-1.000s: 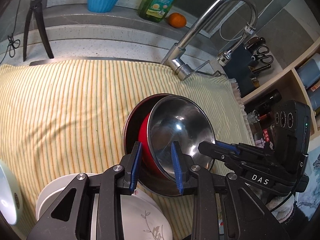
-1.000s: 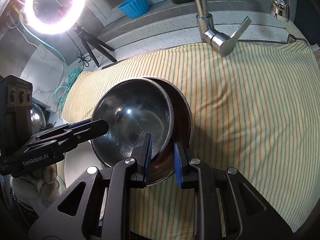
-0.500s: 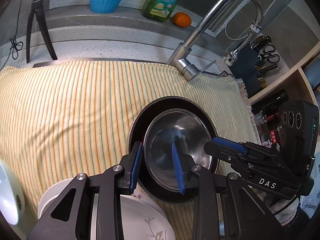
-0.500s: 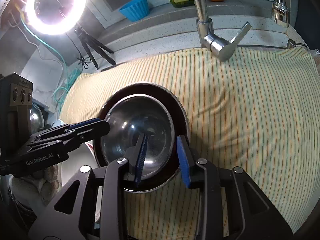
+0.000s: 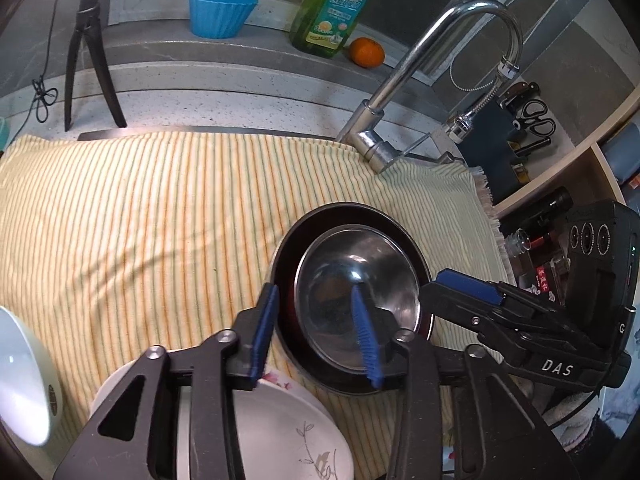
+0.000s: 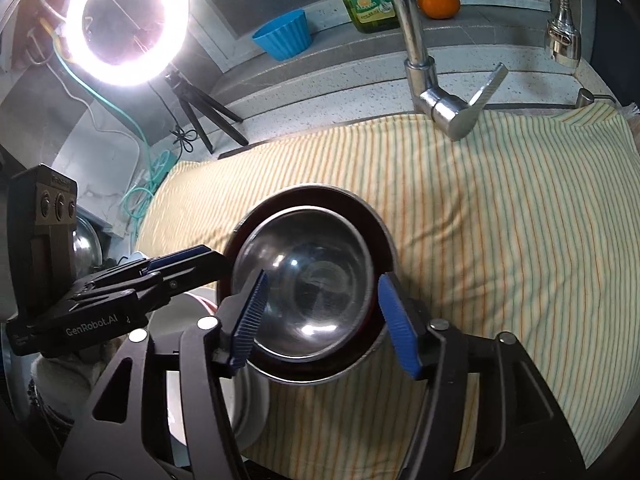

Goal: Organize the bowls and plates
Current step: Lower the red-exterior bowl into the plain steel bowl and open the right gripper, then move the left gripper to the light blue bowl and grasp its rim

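A small steel bowl (image 5: 356, 284) sits nested inside a larger dark red bowl (image 5: 286, 276) on a yellow striped cloth (image 5: 140, 220). The steel bowl (image 6: 308, 280) and the red bowl's rim (image 6: 384, 248) also show in the right wrist view. My left gripper (image 5: 316, 336) is open and straddles the near left rims of both bowls. My right gripper (image 6: 324, 320) is wide open above the near side of the nested bowls and holds nothing. White floral plates (image 5: 280, 432) lie stacked under my left gripper.
A chrome faucet (image 5: 420, 76) rises at the back of the cloth. A blue cup (image 5: 220, 12), a green soap bottle (image 5: 332, 4) and an orange (image 5: 366, 52) stand on the back ledge. A ring light (image 6: 128, 20) on a tripod is at the left. A pale bowl (image 5: 24, 376) stands at the left edge.
The steel bowl was tilted on the red bowl's edge and has dropped flat inside it. My right gripper let go of the rim and opened wide. My left gripper widened and drew back slightly.
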Demonstrator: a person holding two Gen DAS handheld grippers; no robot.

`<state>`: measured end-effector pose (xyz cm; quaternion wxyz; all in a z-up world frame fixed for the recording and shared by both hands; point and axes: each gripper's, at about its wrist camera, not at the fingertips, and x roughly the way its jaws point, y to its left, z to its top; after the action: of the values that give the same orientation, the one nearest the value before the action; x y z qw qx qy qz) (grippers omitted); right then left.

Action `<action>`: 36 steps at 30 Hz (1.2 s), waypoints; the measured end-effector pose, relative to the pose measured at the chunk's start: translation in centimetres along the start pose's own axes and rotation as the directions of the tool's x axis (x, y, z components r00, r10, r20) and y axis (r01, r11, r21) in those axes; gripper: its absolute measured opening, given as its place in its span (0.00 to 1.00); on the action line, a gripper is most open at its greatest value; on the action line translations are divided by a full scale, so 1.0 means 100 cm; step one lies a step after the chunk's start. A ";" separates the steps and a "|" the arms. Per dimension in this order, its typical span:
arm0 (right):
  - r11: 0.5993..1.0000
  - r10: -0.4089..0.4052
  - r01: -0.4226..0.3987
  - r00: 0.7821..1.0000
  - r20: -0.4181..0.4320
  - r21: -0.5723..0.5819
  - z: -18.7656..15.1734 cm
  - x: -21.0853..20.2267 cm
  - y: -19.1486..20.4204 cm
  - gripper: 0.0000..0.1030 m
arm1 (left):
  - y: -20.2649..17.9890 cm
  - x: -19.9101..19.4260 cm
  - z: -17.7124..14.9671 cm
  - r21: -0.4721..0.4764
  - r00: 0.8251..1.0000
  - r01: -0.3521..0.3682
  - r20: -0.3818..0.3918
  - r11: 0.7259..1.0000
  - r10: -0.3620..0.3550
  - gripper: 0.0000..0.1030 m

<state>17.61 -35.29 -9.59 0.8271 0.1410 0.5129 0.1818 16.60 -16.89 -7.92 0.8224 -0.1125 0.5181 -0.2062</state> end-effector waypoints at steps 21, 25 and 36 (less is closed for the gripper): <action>0.996 0.018 -0.016 1.000 0.017 -0.086 -0.004 0.006 0.077 0.86 | 0.068 -0.072 -0.028 -0.089 0.988 -0.115 0.092 0.989 0.124 0.60; 0.994 0.033 -0.033 0.999 0.004 -0.105 -0.007 0.013 0.095 0.86 | 0.083 -0.084 -0.036 -0.105 0.982 -0.149 0.103 0.983 0.160 0.60; 0.983 0.062 -0.067 0.998 -0.031 -0.169 -0.016 0.034 0.144 0.86 | 0.118 -0.109 -0.054 -0.125 0.954 -0.258 0.125 0.958 0.273 0.60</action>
<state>15.29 -20.85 -7.00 0.8231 0.0840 0.5012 0.2535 10.29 -1.28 -6.23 0.8699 -0.1002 0.4795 -0.0571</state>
